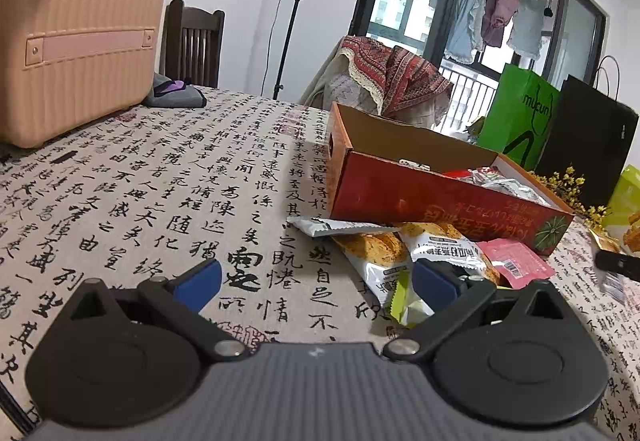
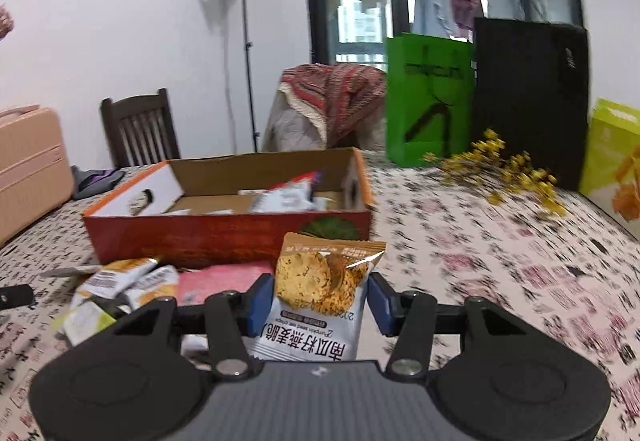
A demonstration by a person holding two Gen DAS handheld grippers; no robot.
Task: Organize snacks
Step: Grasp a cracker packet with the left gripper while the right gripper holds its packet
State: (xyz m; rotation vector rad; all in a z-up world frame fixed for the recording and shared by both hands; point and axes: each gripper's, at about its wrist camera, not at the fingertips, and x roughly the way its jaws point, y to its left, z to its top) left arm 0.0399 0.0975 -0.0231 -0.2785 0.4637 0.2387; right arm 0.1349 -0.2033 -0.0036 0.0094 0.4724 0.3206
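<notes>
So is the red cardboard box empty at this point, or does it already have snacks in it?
Partly filled. The red box is open-topped, and a few snack packets lie inside, with bare cardboard floor showing beside them.

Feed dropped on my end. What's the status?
Right gripper shut on cracker packet. Left gripper open, empty. Red box ahead, few packets inside. Loose packets still before it.
</notes>
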